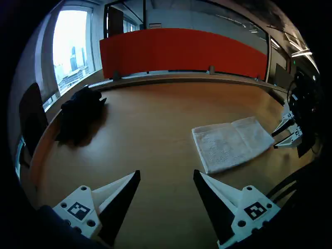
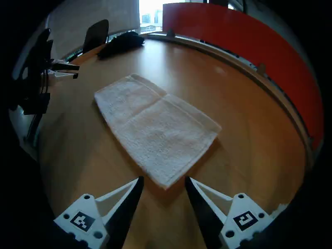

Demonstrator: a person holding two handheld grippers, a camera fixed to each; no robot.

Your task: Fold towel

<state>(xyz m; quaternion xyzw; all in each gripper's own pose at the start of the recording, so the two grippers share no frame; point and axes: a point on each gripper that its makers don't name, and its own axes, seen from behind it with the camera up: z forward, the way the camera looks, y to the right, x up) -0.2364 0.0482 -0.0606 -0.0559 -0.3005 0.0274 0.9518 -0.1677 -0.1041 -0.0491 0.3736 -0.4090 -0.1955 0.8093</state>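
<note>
Bottom of the right gripper view, the right gripper (image 2: 164, 195) hangs with fingers parted, empty; just ahead, mid-frame, the white towel (image 2: 155, 126) lies flat on the wooden table (image 2: 249, 137); the left gripper (image 1: 166, 195) is likewise spread; upper left, a dark bundle (image 1: 81, 112).

The left gripper (image 1: 166, 173) hangs over the wooden table (image 1: 157, 124), its two fingers spread wide with nothing between them. Ahead and to the right the white towel (image 1: 230, 143) lies flat, a fold line running across it. Just beside the towel's far right edge is the right gripper (image 1: 274, 140), fingers parted and pointing at the cloth. A dark bundle (image 1: 81, 112) rests far left on the table. A red partition (image 1: 182, 52) stands along the table's far edge, with a bright window (image 1: 72, 50) to its left
</note>
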